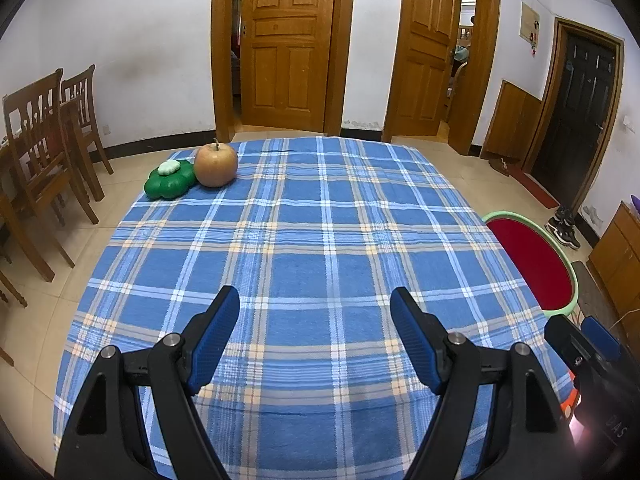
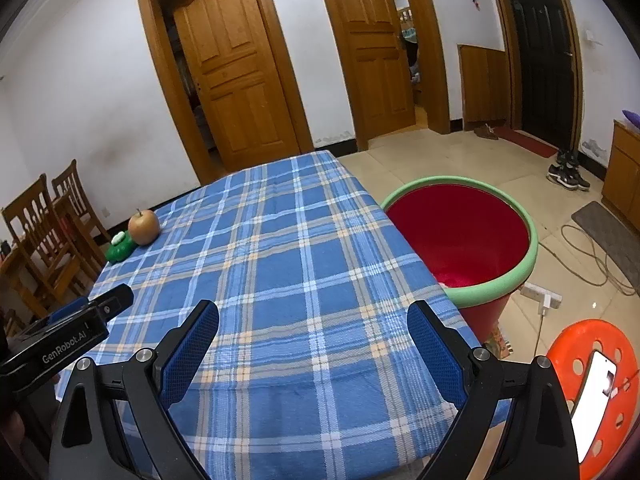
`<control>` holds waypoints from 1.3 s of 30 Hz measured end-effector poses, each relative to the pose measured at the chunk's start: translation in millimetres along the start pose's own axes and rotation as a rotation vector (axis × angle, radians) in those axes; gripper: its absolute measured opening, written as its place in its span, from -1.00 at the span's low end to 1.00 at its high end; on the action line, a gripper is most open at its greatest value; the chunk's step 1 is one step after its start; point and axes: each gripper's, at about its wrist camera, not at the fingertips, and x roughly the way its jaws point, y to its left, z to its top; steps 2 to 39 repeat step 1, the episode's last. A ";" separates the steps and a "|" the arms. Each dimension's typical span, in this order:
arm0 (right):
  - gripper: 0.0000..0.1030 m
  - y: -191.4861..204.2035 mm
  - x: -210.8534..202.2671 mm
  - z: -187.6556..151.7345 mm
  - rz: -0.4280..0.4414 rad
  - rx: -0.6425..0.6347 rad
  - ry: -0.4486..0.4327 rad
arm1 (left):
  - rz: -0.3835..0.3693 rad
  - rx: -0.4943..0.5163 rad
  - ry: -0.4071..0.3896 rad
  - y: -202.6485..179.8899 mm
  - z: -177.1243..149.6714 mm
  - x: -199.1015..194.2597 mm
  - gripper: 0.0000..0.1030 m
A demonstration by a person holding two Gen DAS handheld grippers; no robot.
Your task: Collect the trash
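A table with a blue plaid cloth [image 1: 320,260] fills both views. At its far left corner sit a brown-red apple [image 1: 216,164] and a green flower-shaped object with a pale top [image 1: 170,180]; both also show in the right wrist view, the apple [image 2: 144,227] and the green object [image 2: 119,249]. A red bin with a green rim [image 2: 460,236] stands on the floor by the table's right side, also in the left wrist view [image 1: 536,264]. My left gripper [image 1: 315,300] is open and empty over the near part of the cloth. My right gripper [image 2: 313,316] is open and empty above the table's near right.
Wooden chairs [image 1: 44,152] stand to the left of the table. An orange stool [image 2: 596,396] with a phone on it is at the right, near a power strip and cable [image 2: 580,256]. Shoes [image 2: 568,174] lie by a dark door.
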 end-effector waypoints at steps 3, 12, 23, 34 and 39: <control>0.86 0.5 -0.2 0.3 0.001 -0.001 -0.001 | 0.001 -0.001 0.000 0.2 -0.6 -0.2 0.50; 0.86 0.5 -0.2 0.3 0.001 -0.001 -0.001 | 0.001 -0.001 0.000 0.2 -0.6 -0.2 0.50; 0.86 0.5 -0.2 0.3 0.001 -0.001 -0.001 | 0.001 -0.001 0.000 0.2 -0.6 -0.2 0.50; 0.86 0.5 -0.2 0.3 0.001 -0.001 -0.001 | 0.001 -0.001 0.000 0.2 -0.6 -0.2 0.50; 0.86 0.5 -0.2 0.3 0.001 -0.001 -0.001 | 0.001 -0.001 0.000 0.2 -0.6 -0.2 0.50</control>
